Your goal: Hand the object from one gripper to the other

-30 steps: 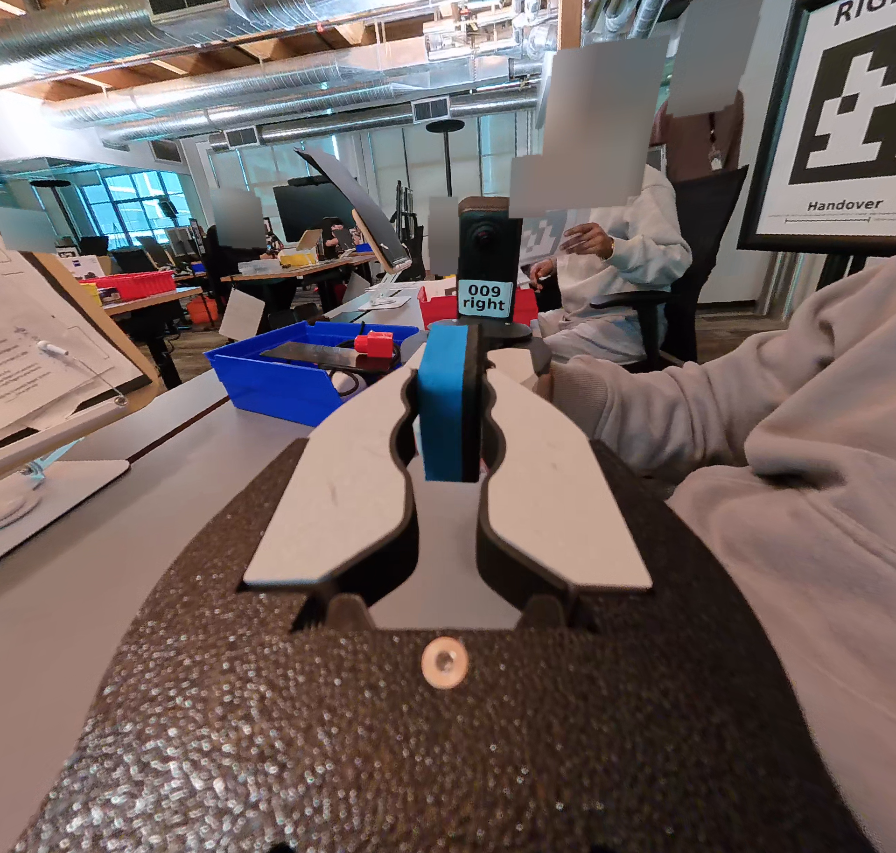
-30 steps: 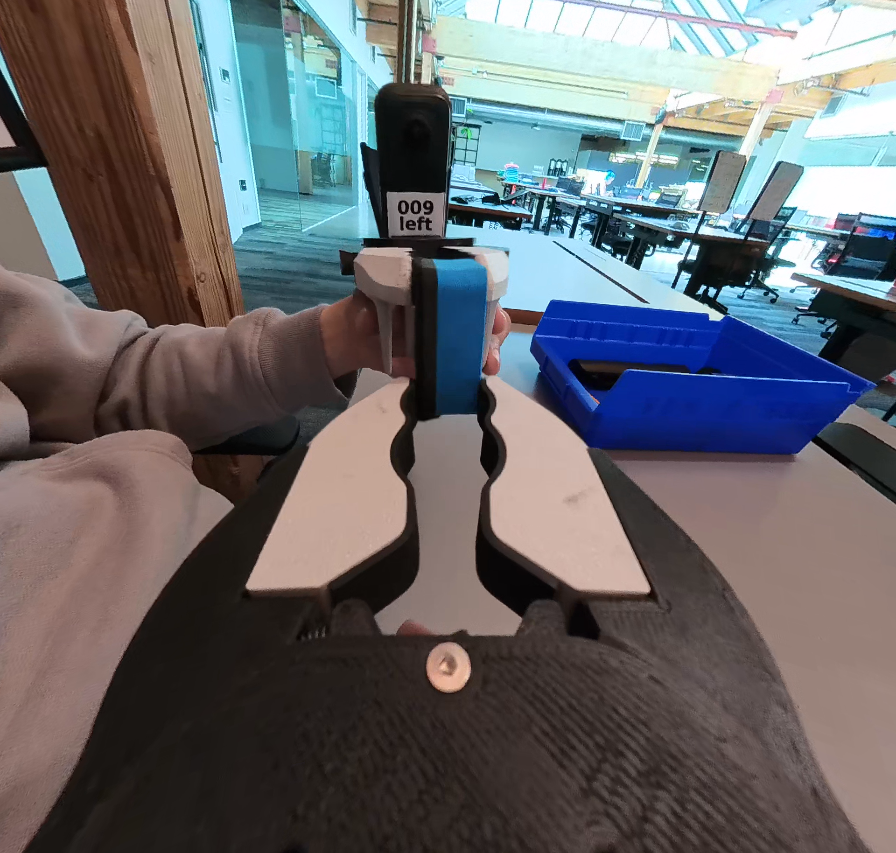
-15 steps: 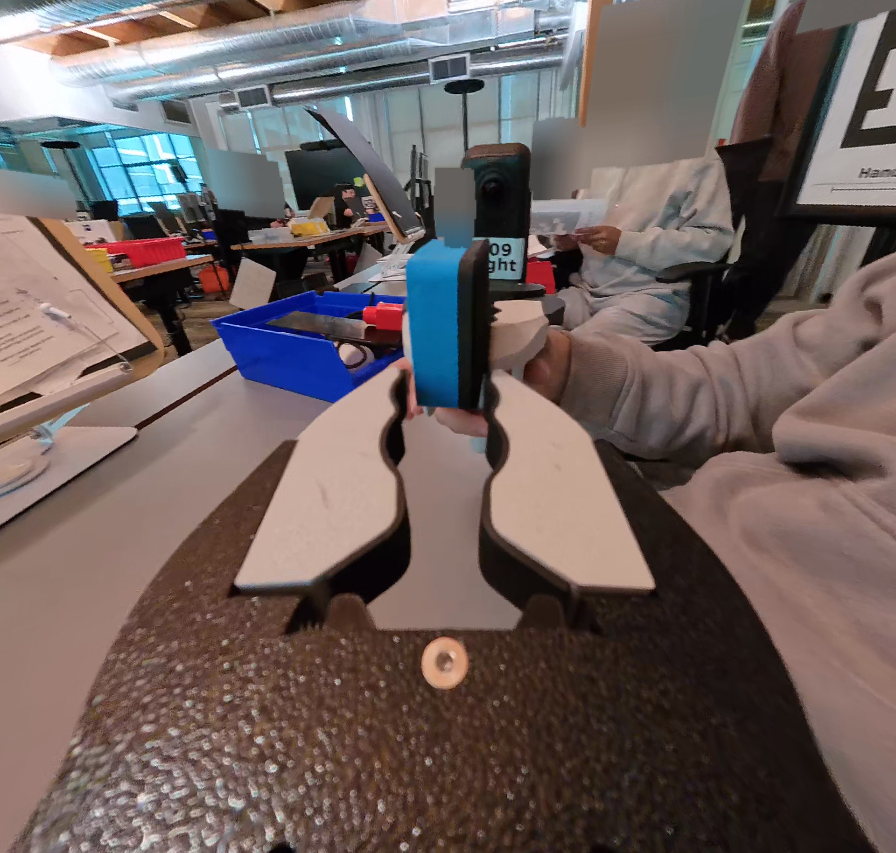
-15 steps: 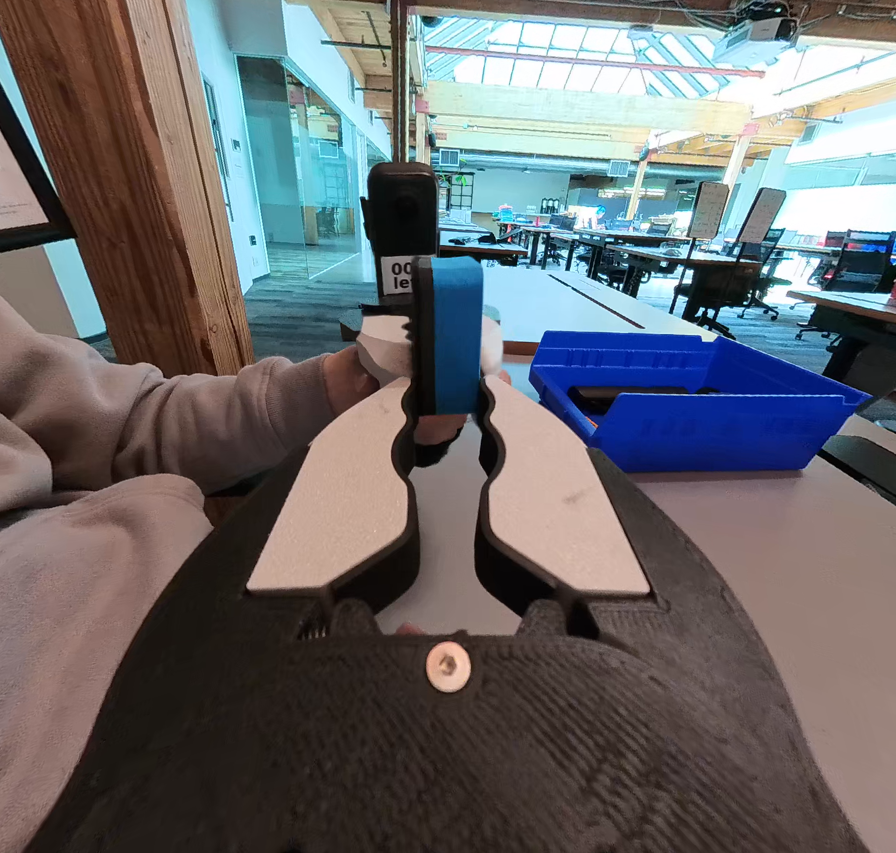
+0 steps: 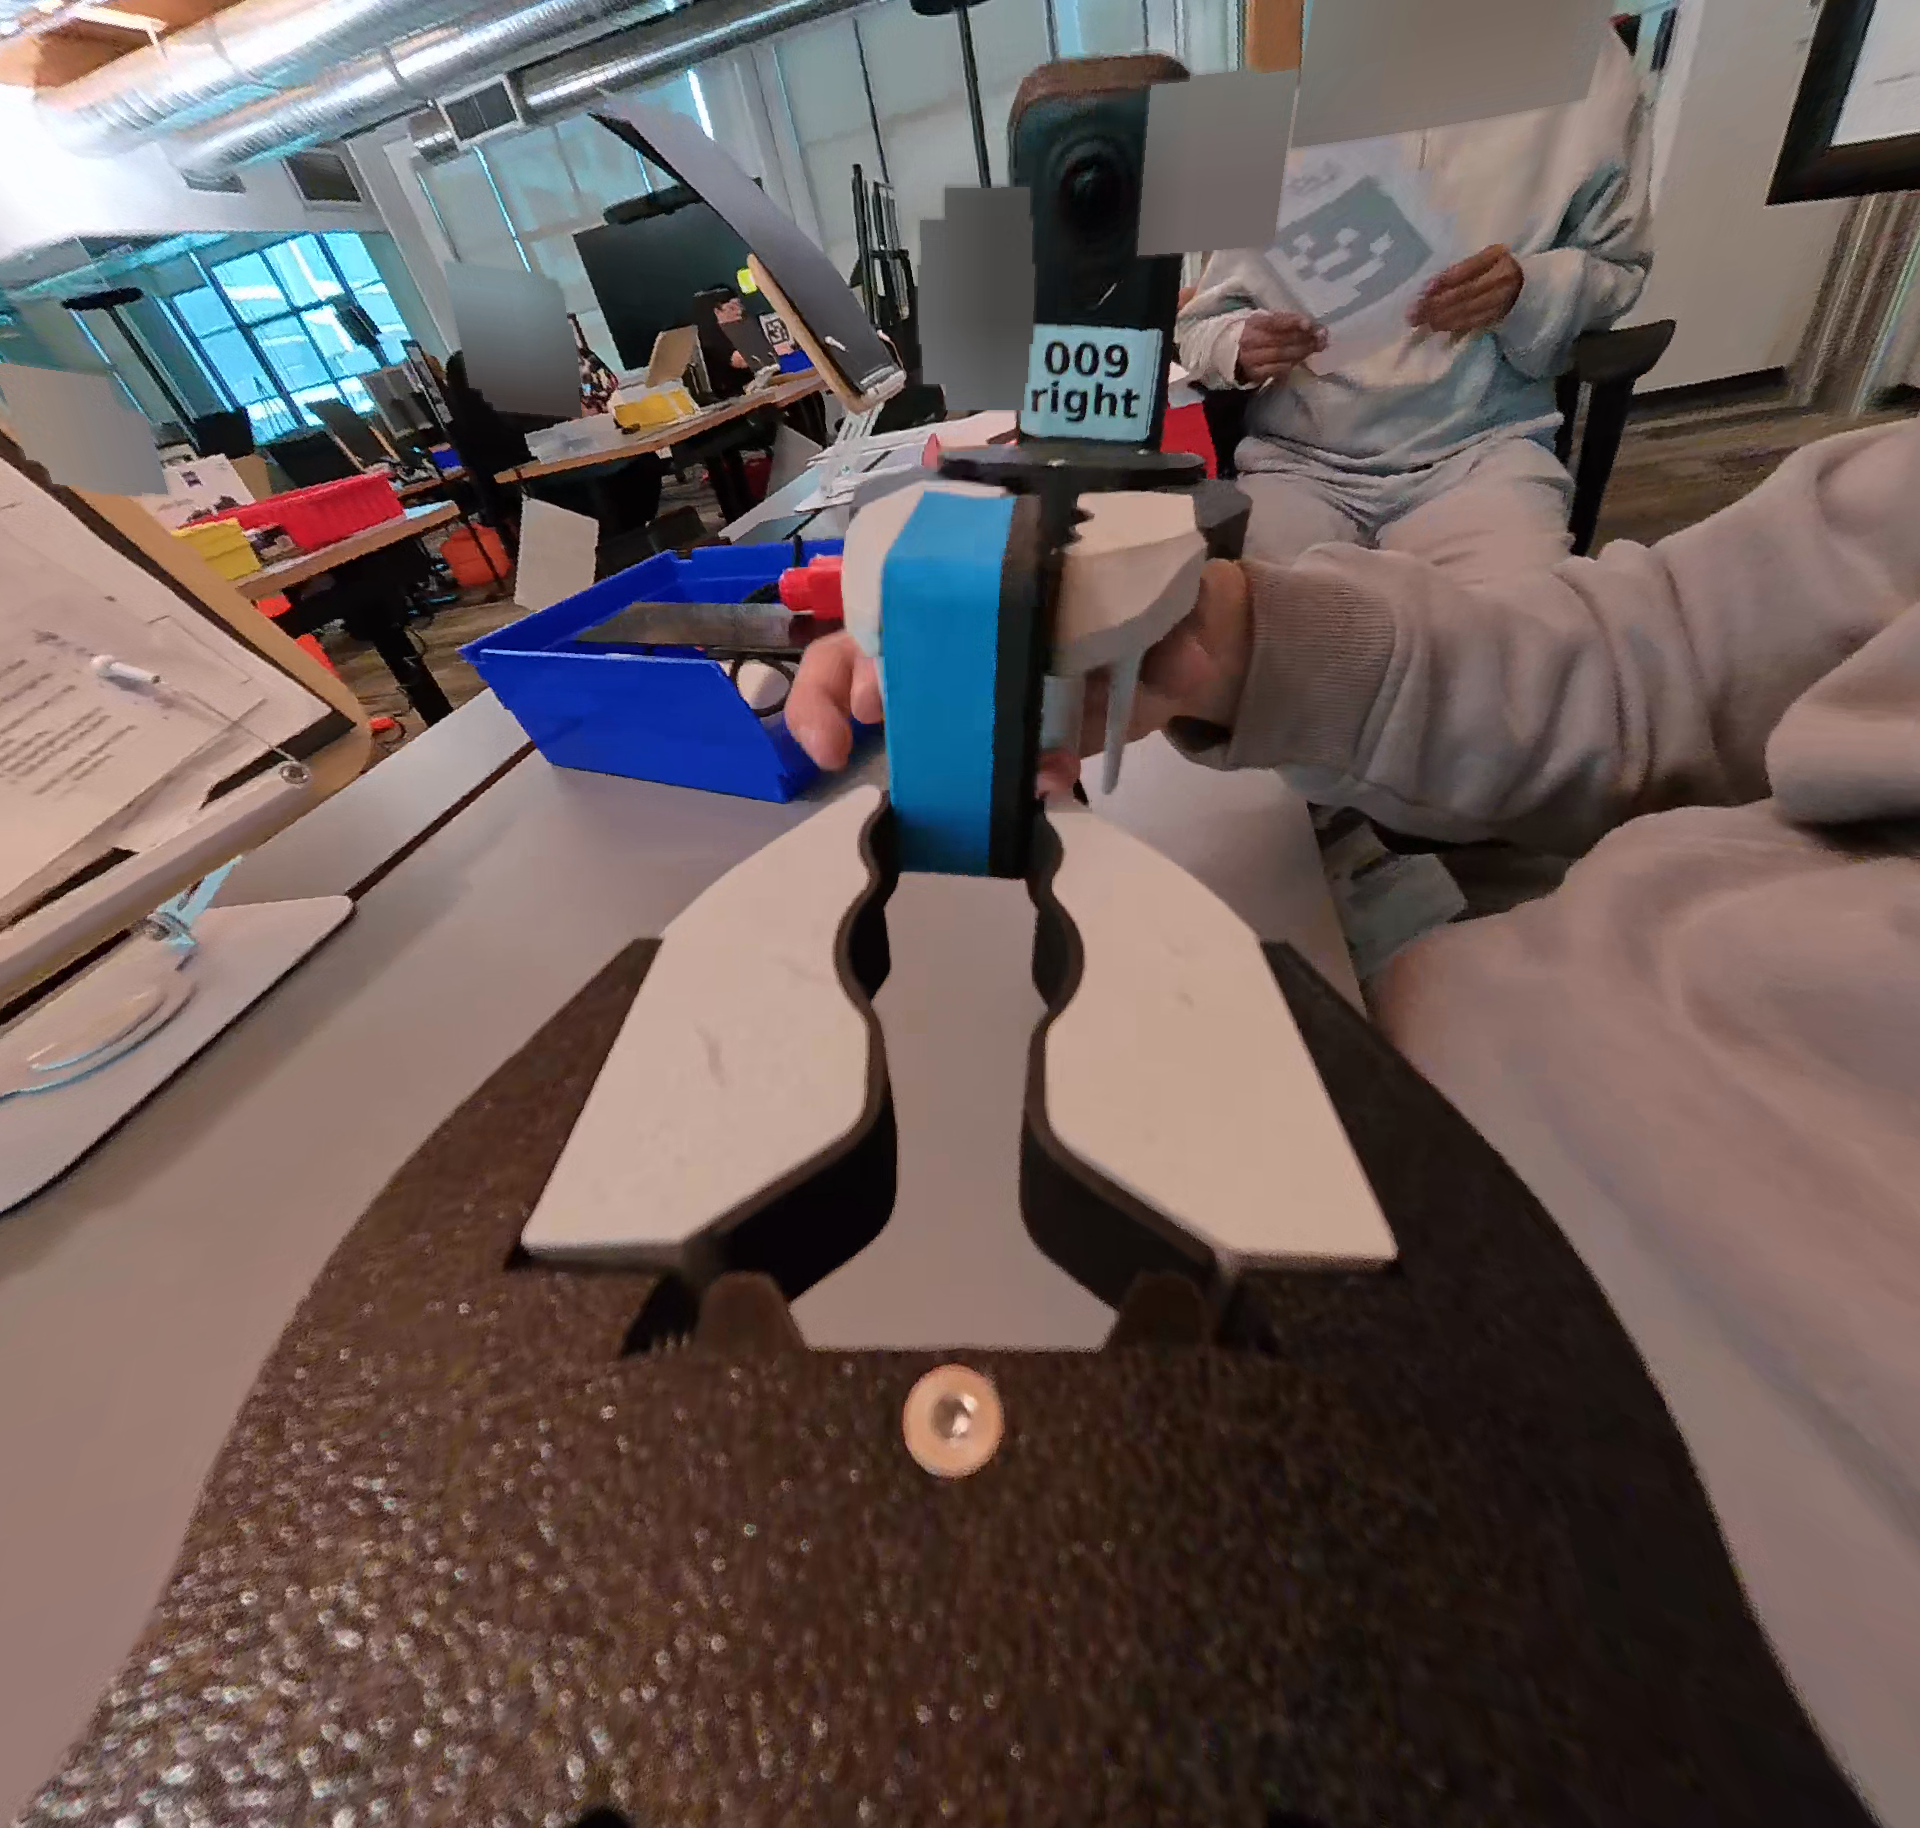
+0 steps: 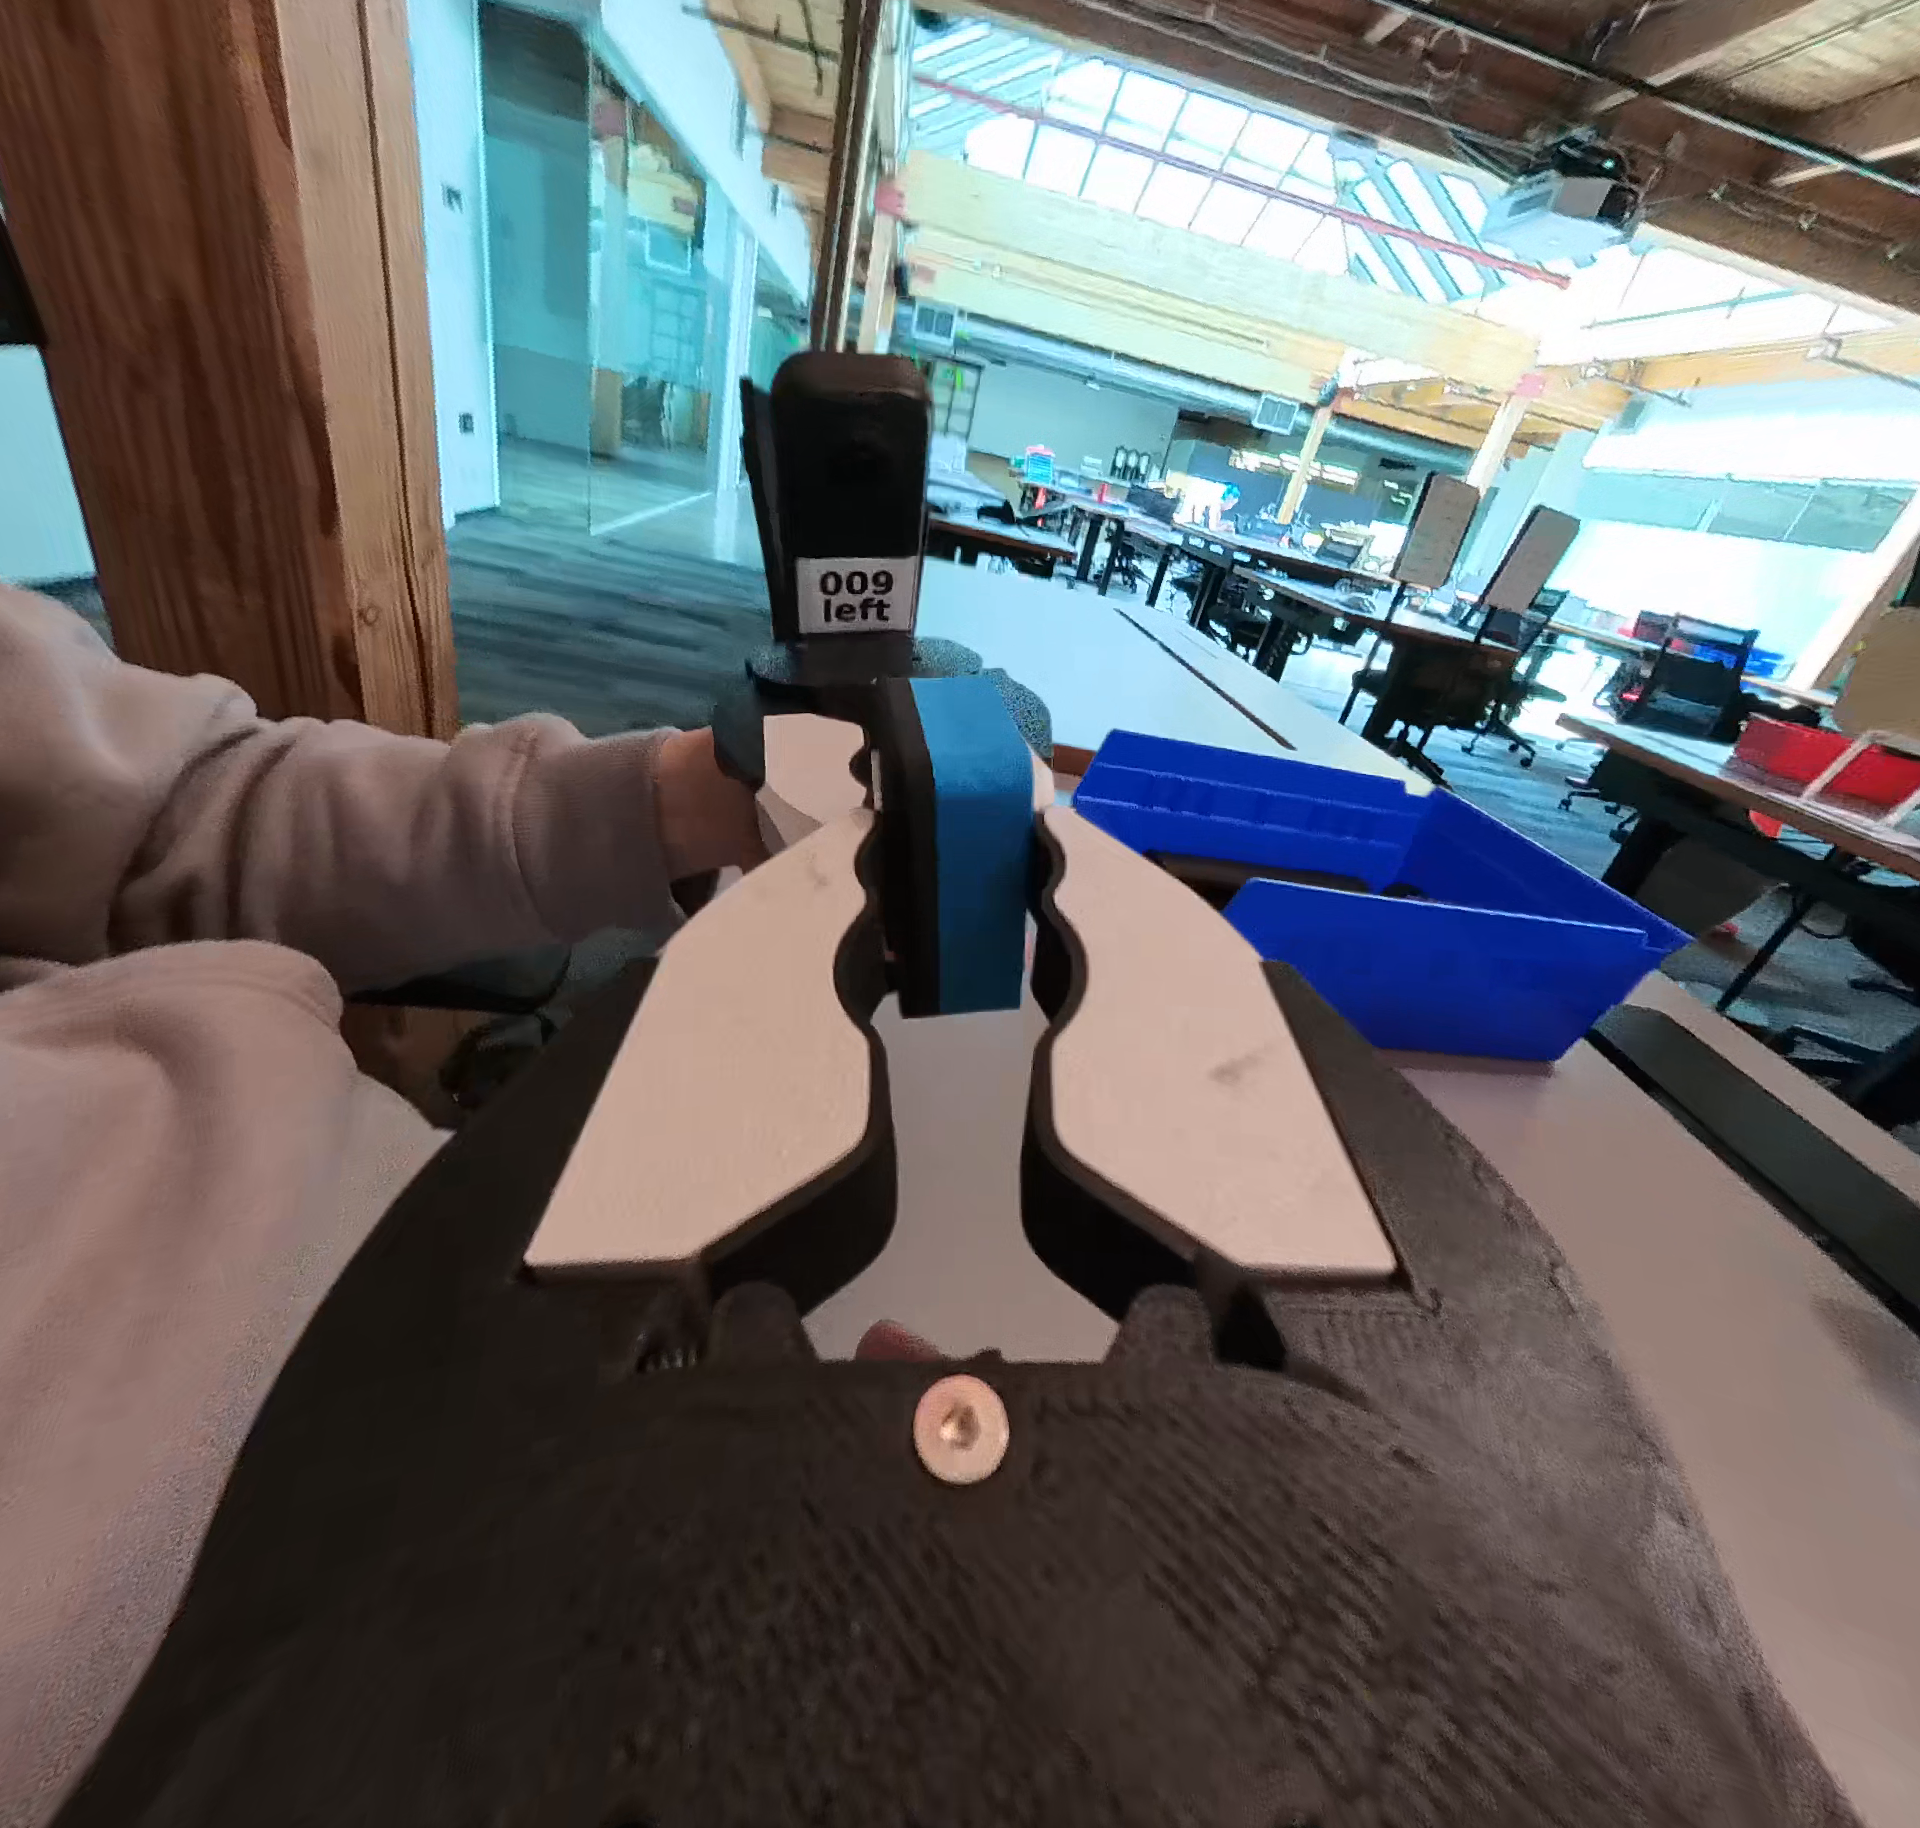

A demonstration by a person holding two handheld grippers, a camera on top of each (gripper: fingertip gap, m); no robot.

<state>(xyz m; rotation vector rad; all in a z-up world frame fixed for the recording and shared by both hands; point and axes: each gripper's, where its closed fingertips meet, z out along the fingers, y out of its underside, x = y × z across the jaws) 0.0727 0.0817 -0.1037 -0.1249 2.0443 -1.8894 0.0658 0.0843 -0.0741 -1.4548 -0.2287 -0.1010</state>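
Over the grey table (image 5: 343, 947), both grippers pinched the blue-and-black block (image 5: 951, 687) at frame centre, mid-handover; next, one must release.

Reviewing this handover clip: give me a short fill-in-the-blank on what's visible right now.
The block is black on one side and ____ on the other.
It stands between the right gripper's two ____.
The blue bin rests on a grey ____.
Missing words: blue; fingers; table.
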